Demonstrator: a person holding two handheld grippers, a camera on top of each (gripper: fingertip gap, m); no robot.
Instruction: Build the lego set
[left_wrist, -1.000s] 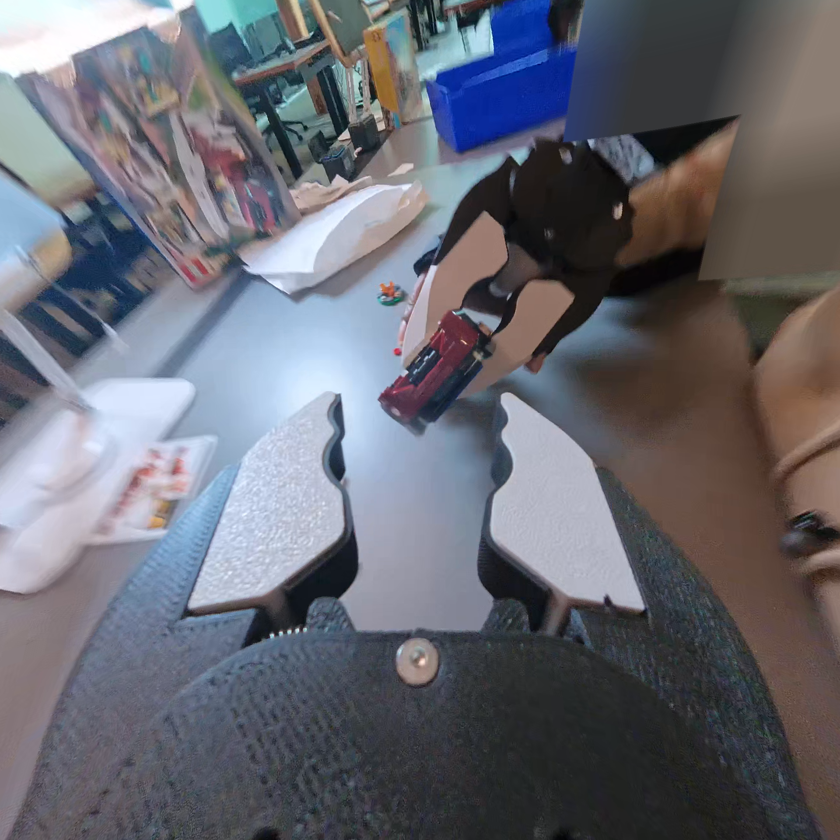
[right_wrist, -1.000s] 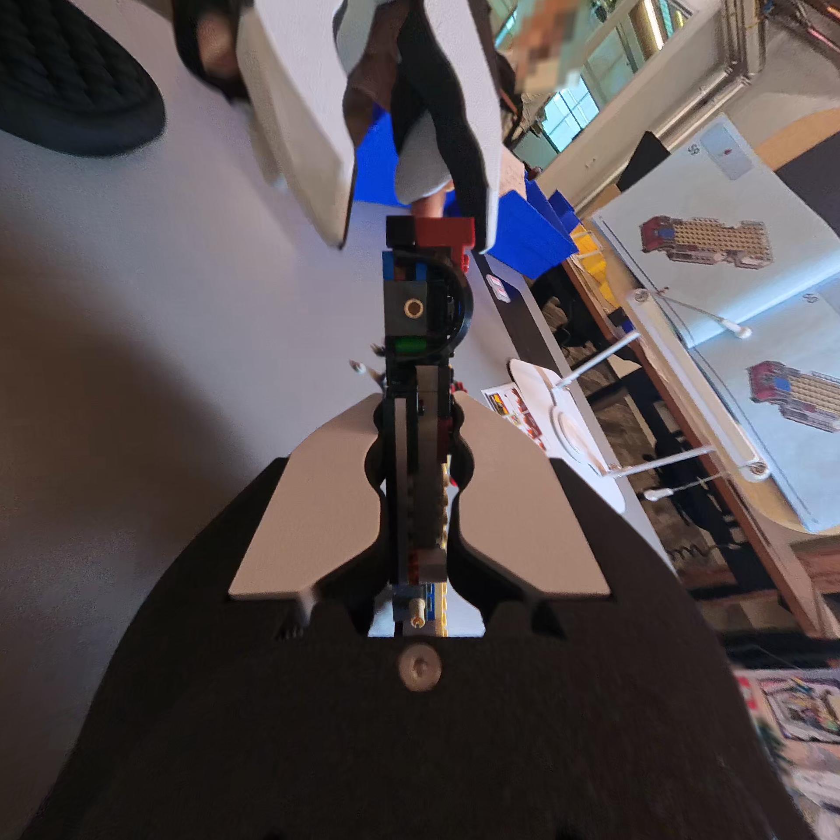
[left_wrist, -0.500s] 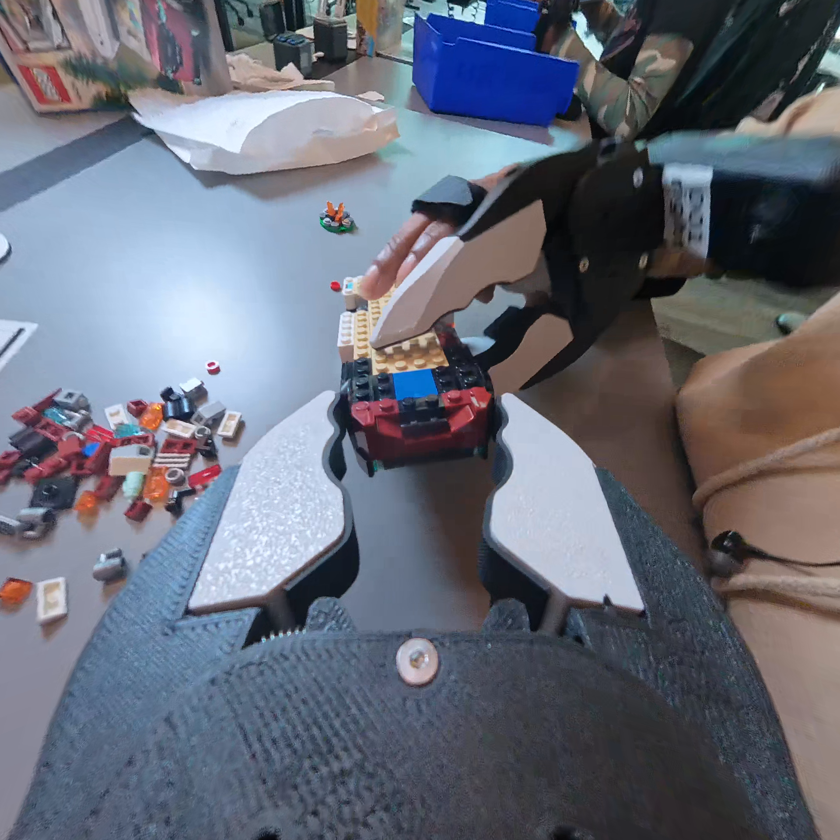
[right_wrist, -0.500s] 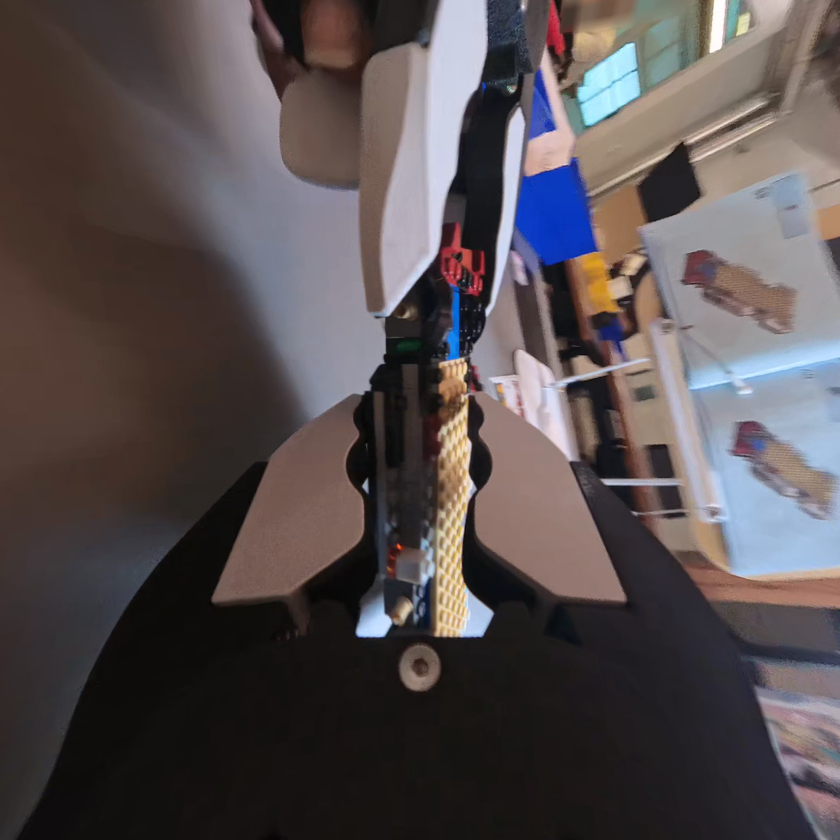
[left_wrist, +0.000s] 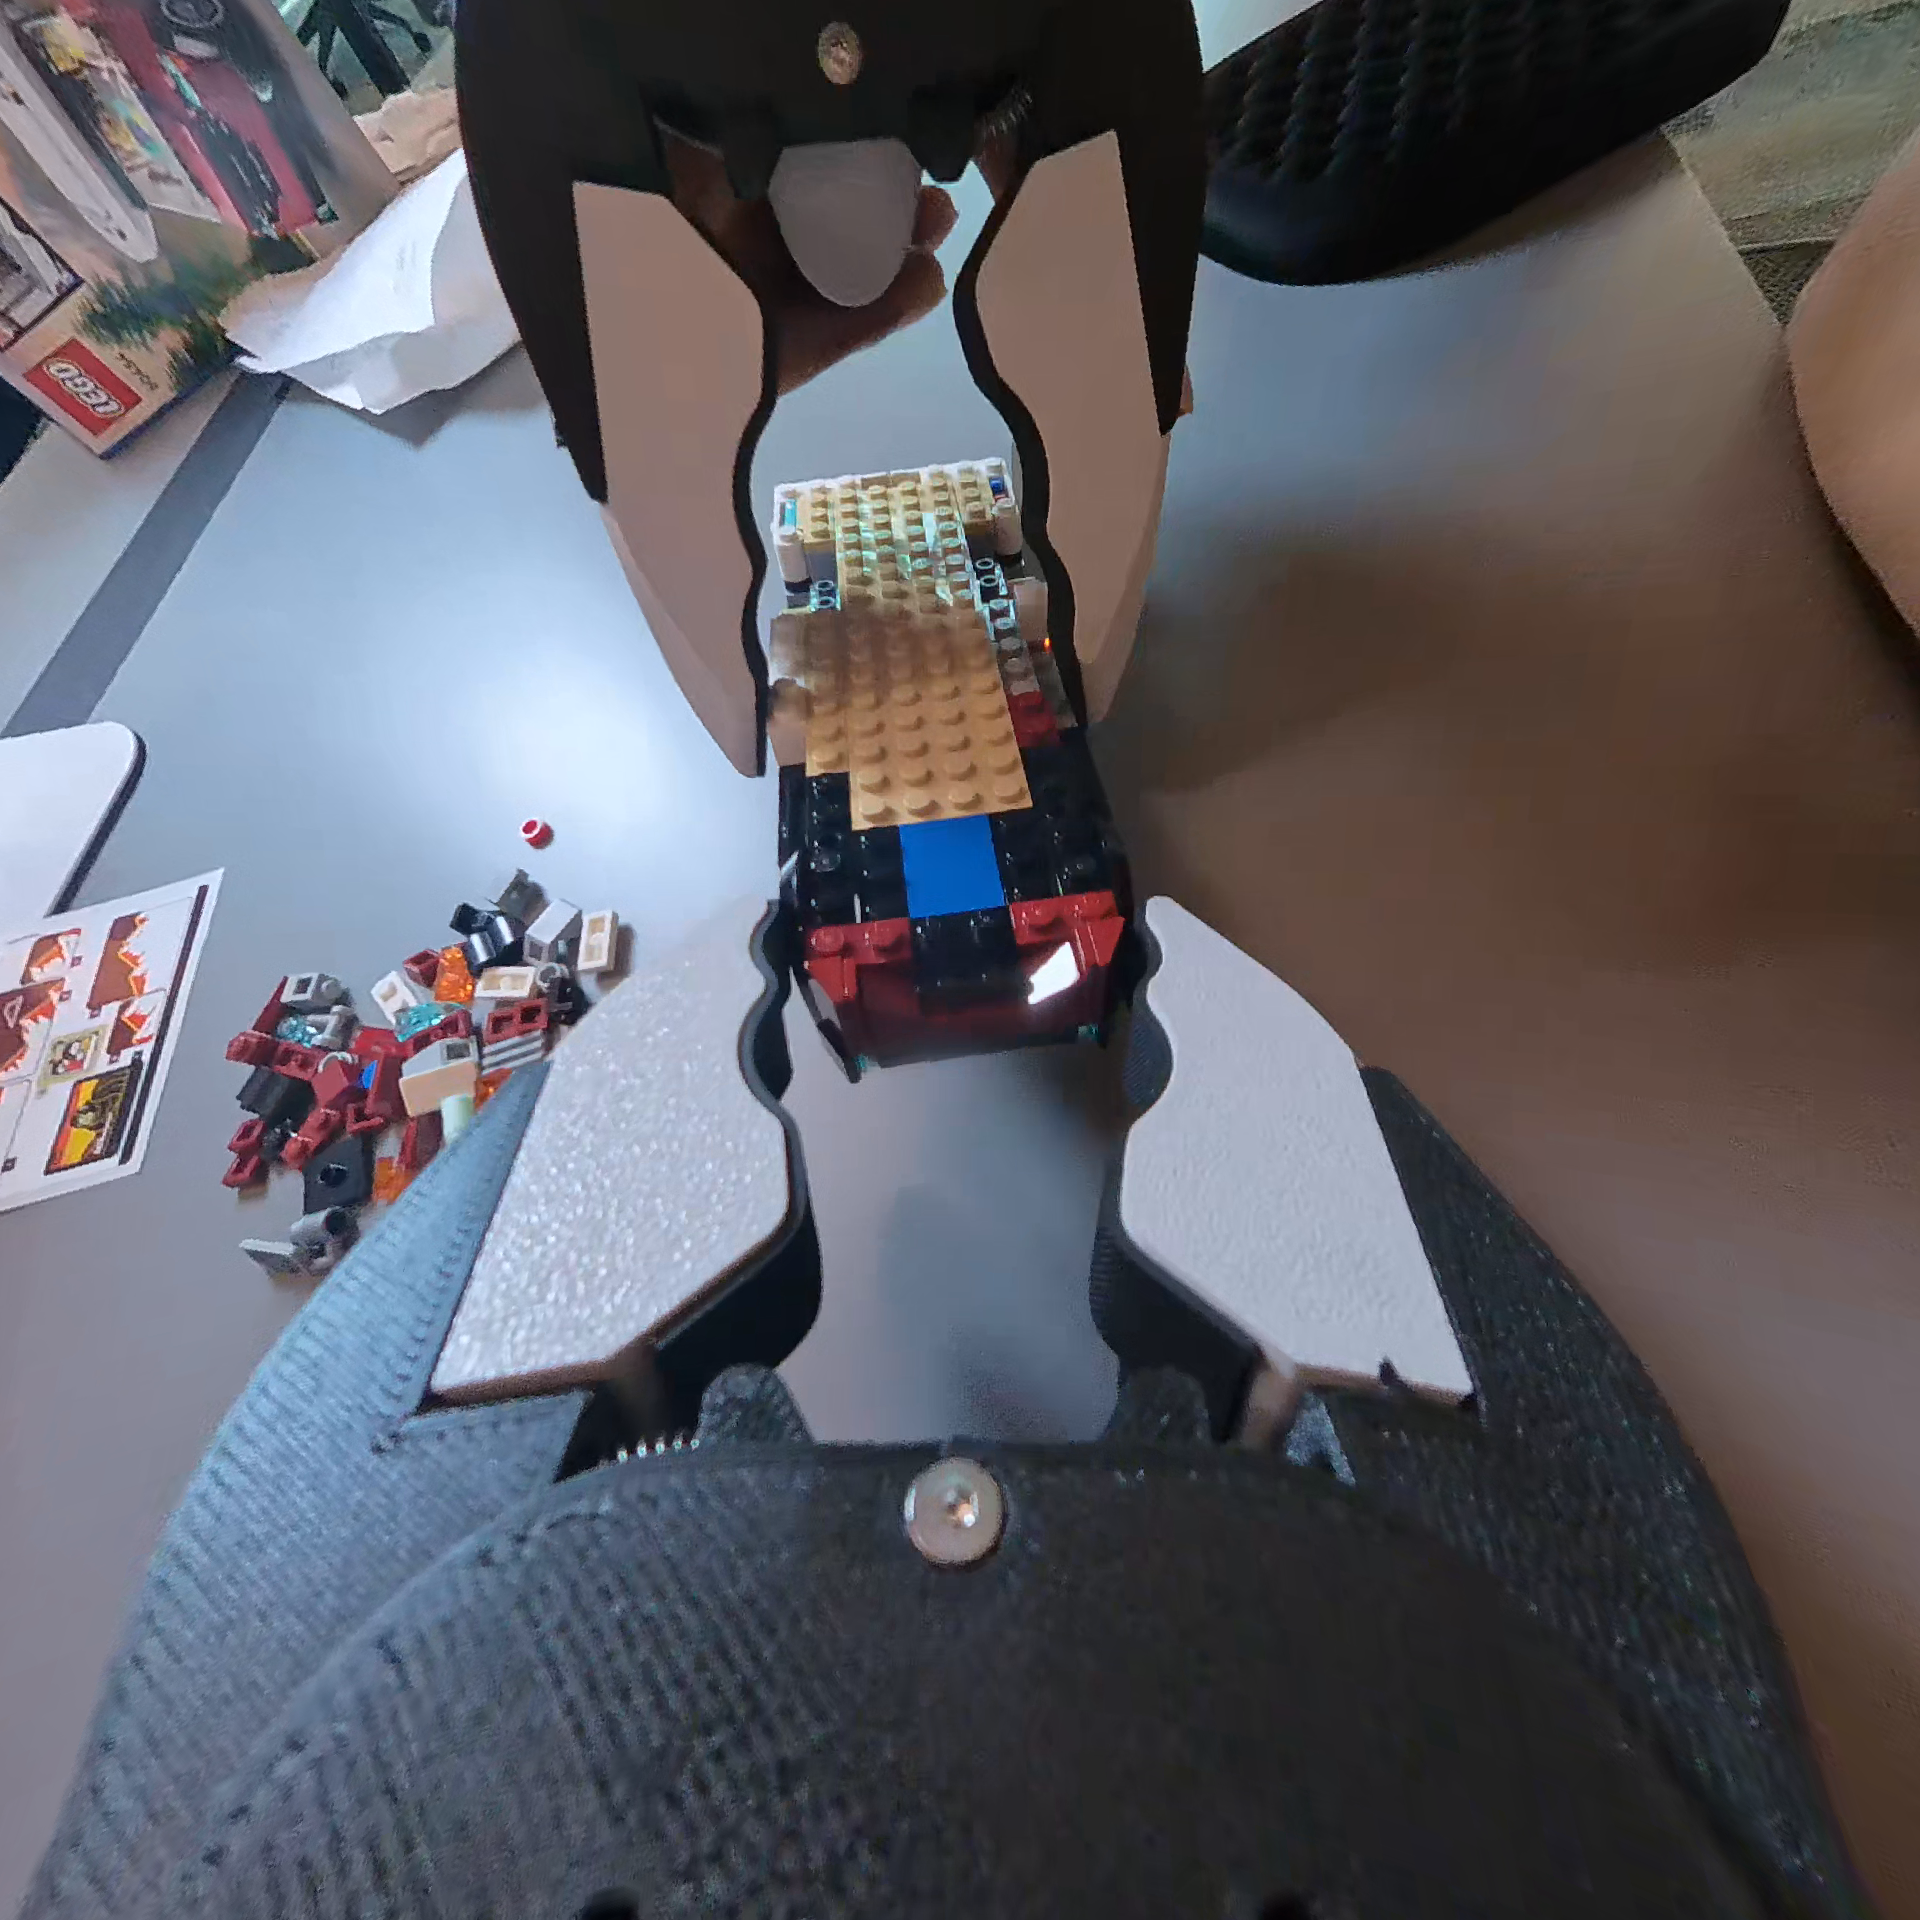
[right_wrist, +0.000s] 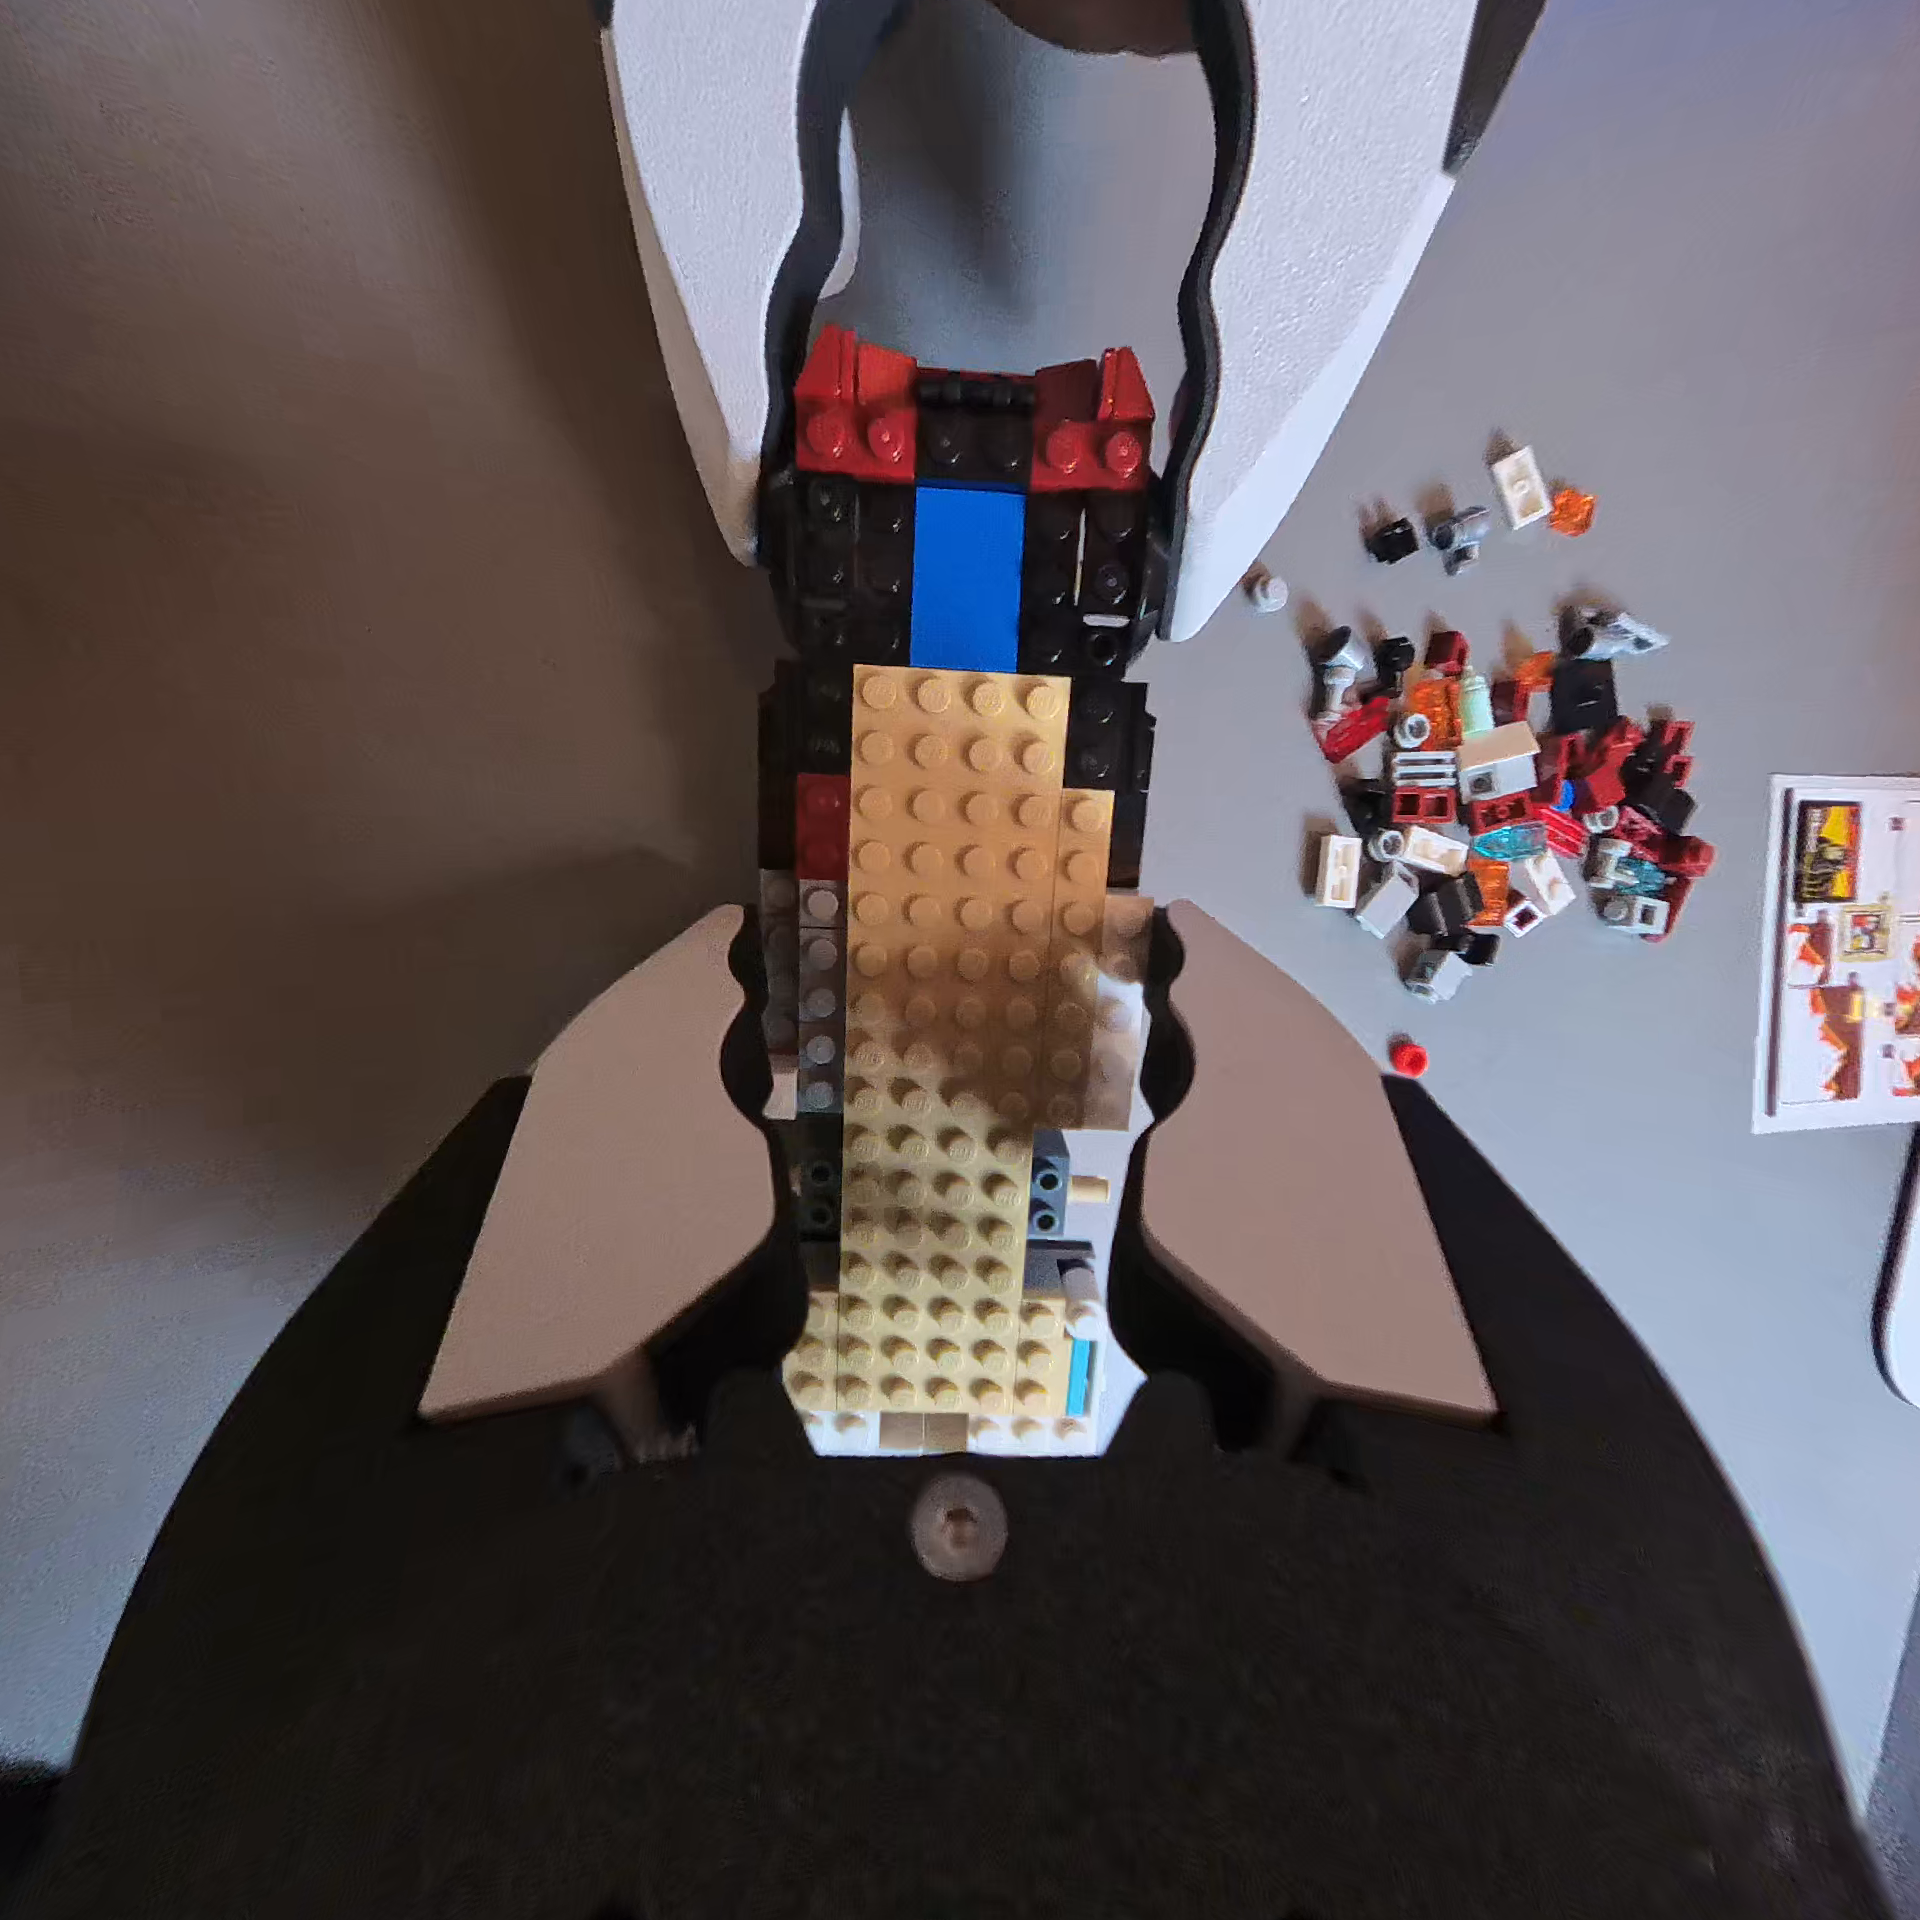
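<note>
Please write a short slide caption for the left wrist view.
Two open grippers bracket a brick-built vehicle on a grey table.

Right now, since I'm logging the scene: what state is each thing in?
brick model: flat on the table, studs up
left gripper: open, flanking the model's red end
right gripper: open, flanking its tan end
loose bricks: heaped
sticker sheet: lying flat
</note>
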